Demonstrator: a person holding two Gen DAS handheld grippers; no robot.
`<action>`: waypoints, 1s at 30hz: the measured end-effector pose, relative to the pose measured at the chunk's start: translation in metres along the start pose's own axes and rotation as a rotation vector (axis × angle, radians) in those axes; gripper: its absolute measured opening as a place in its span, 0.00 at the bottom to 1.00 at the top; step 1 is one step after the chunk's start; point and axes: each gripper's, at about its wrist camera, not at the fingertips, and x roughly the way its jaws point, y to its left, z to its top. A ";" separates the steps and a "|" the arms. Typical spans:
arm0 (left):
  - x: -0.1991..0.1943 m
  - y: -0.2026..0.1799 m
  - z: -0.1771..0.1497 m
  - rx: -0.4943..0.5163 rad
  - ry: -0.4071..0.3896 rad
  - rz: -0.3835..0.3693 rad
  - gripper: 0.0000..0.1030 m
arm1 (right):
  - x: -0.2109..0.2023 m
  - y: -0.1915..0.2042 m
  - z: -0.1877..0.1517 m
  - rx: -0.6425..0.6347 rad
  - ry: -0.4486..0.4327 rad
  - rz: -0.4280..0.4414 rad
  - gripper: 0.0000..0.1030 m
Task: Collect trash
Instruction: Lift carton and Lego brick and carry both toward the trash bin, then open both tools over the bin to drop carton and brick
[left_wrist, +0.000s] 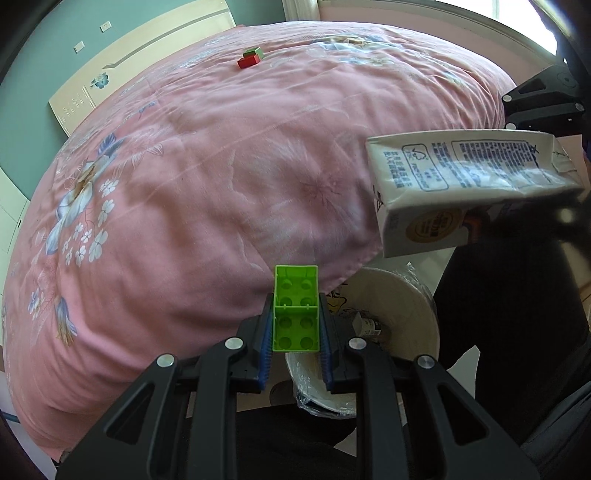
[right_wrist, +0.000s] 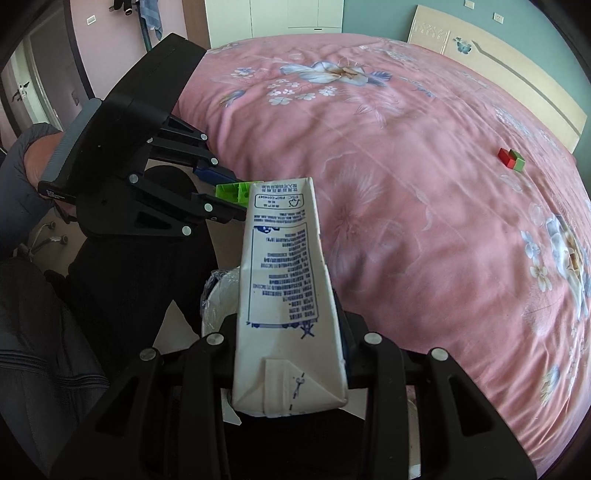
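Bedspread (left_wrist: 207, 177) in pink with blue and white flowers covers the whole bed, and both grippers hang over its near edge, above a white bin (left_wrist: 399, 306) lined with clear plastic that stands on the floor just beside the bed.

The left gripper (left_wrist: 295, 325) has its fingers (left_wrist: 266, 347) drawn in narrow on a green building brick (left_wrist: 295, 310). The blue pads press the brick's two long sides, and its hollow underside faces the camera. The brick sits over the bed's edge, just left of the bin's rim in the left wrist view.

The right gripper (right_wrist: 291, 332) has its fingers closed on a white milk carton (right_wrist: 284, 295) printed with blue text. The carton lies lengthwise along the fingers, its folded bottom end toward the camera and its other end pointing out over the bed. In the left wrist view the carton (left_wrist: 469, 184) hangs above and to the right of the bin.

A small red and green block (left_wrist: 250, 58) lies far off on the bedspread, near the headboard (left_wrist: 122, 70) end, well apart from both grippers. A person's hand (right_wrist: 37, 158) shows behind the left gripper in the right wrist view.
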 end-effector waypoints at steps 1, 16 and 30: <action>0.003 -0.002 -0.004 -0.002 0.007 -0.004 0.23 | 0.005 0.003 -0.003 -0.001 0.007 0.009 0.35; 0.065 -0.024 -0.057 -0.043 0.152 -0.087 0.23 | 0.073 0.015 -0.031 0.034 0.109 0.100 0.35; 0.128 -0.032 -0.070 -0.064 0.279 -0.131 0.23 | 0.125 0.005 -0.040 0.072 0.208 0.144 0.35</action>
